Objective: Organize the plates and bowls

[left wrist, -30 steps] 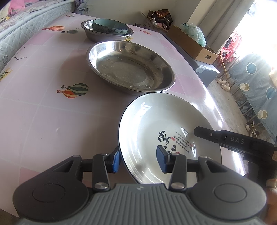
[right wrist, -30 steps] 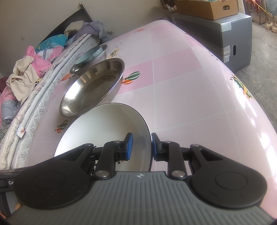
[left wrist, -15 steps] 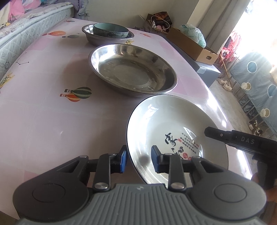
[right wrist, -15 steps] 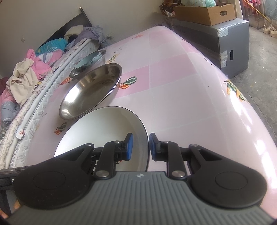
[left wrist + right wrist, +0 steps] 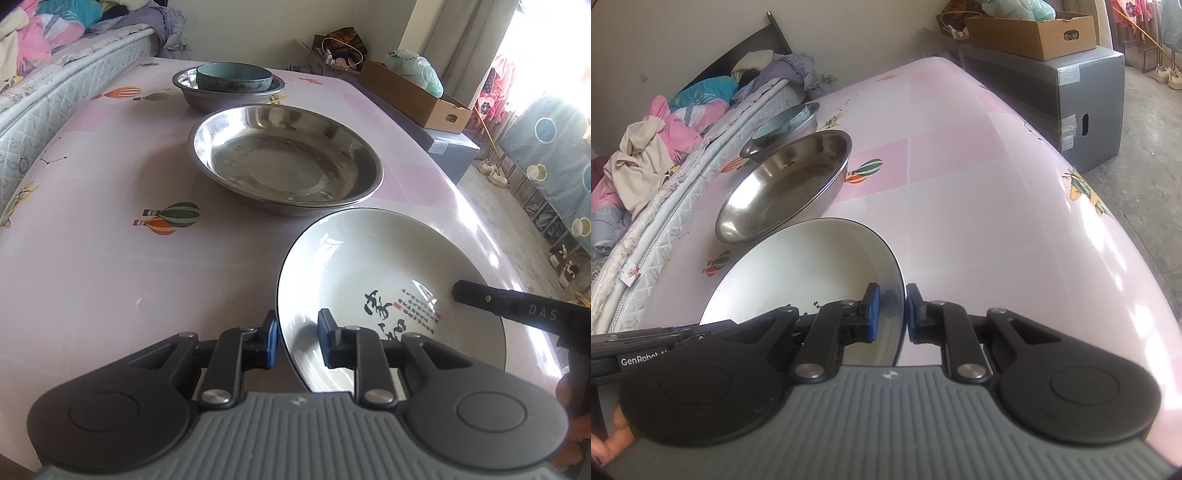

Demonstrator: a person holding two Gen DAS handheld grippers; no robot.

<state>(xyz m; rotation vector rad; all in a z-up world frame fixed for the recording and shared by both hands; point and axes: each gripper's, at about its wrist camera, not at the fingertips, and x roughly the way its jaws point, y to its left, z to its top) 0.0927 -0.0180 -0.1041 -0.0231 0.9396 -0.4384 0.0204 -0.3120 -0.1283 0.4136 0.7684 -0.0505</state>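
Observation:
A white ceramic plate (image 5: 373,266) with black writing is held over the pink table's near edge. My left gripper (image 5: 297,338) is shut on its left rim. My right gripper (image 5: 891,312) is shut on the right rim of the same plate (image 5: 812,266); one of its fingers (image 5: 491,299) shows in the left wrist view. Behind the plate stands a wide steel plate (image 5: 284,162), also in the right wrist view (image 5: 786,181). Farther back a teal bowl (image 5: 234,75) sits inside a smaller steel bowl (image 5: 207,98).
The pink table (image 5: 92,258) has balloon prints. A mattress (image 5: 55,88) with piled clothes runs along its left side. A cardboard box (image 5: 413,96) on a grey cabinet (image 5: 1082,96) stands past the table's right edge.
The left gripper's jaws closed from wide open onto the plate's left rim. The right gripper tightened on the right rim. The plate has lifted and the views have drawn back a little.

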